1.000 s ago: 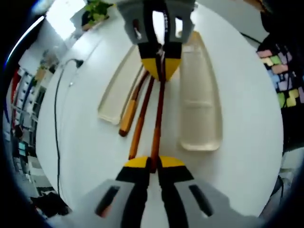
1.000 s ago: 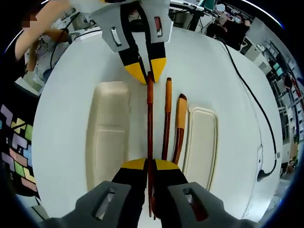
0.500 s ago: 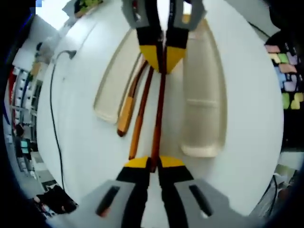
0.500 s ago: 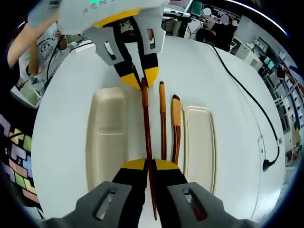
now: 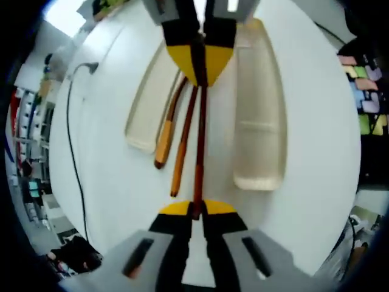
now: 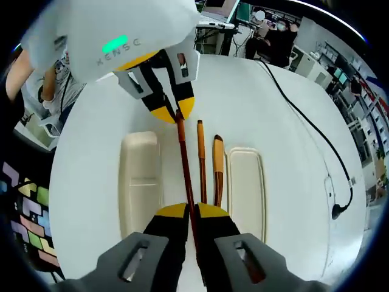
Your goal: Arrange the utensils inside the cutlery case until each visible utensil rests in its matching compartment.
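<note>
Left gripper view: the left gripper [image 5: 194, 210] is seen at the bottom, jaws pinched narrow on one end of a dark red-brown chopstick [image 5: 199, 152]. The stick is held above the white table [image 5: 109, 182]; its far end is clamped between the yellow-tipped jaws of the right gripper [image 5: 200, 64], which enters from the top. A second chopstick [image 5: 184, 143] and a wooden-handled utensil [image 5: 167, 131] are laid on the table just beside it. These are flanked by two cream case halves: a compartmented tray [image 5: 258, 121] and a plain lid [image 5: 146, 103]. A black cable [image 5: 70, 140] is seen further off.

Right gripper view: the right gripper [image 6: 189, 212] is closed on the chopstick [image 6: 184, 158], the left gripper [image 6: 173, 112] at the far end, tray [image 6: 138, 182] and lid [image 6: 246, 188] either side.
</note>
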Available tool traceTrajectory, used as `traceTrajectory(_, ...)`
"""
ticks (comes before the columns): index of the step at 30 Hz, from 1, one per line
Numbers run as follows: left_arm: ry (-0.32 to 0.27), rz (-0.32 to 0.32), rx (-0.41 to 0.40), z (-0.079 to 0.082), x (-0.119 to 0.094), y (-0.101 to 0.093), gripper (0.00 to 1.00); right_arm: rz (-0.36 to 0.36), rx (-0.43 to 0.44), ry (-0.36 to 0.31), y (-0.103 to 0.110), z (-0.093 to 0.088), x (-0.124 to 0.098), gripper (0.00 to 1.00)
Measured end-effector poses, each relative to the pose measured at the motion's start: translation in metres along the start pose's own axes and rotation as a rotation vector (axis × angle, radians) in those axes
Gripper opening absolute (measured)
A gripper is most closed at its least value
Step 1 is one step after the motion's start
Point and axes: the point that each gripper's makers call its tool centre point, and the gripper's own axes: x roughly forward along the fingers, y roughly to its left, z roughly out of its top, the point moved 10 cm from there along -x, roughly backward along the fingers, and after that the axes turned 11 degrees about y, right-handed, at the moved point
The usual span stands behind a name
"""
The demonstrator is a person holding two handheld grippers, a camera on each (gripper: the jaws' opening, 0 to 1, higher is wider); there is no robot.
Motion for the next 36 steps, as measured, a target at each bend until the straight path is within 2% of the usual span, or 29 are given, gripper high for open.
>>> traceTrajectory(3,-0.018,0.005,0.009,0.001,-0.011,-0.003,0.06,-0.019,-0.018,0.013,0.003,-0.001,-0.008,0.02)
traceTrajectory(7,-0.023,0.011,0.022,0.002,-0.021,-0.006,0.06,-0.025,-0.013,-0.005,0.005,-0.005,-0.017,0.02)
traceTrajectory(13,-0.042,0.006,0.047,0.012,-0.035,-0.011,0.06,-0.032,0.002,0.008,0.008,-0.014,-0.027,0.02)
traceTrajectory(19,-0.057,0.016,0.102,0.021,-0.038,-0.023,0.06,-0.031,0.020,-0.005,0.020,-0.028,-0.036,0.02)
traceTrajectory(22,-0.074,-0.009,0.110,0.022,-0.039,-0.032,0.06,-0.015,0.018,-0.033,0.028,-0.036,-0.040,0.02)
traceTrajectory(29,-0.086,0.008,0.134,0.032,-0.038,-0.044,0.06,-0.029,0.034,-0.039,0.039,-0.047,-0.044,0.03)
traceTrajectory(31,-0.087,0.018,0.128,0.032,-0.037,-0.047,0.06,-0.023,0.040,-0.056,0.043,-0.051,-0.042,0.03)
traceTrajectory(36,-0.093,-0.008,0.135,0.030,-0.032,-0.056,0.06,0.001,0.046,-0.075,0.051,-0.056,-0.033,0.03)
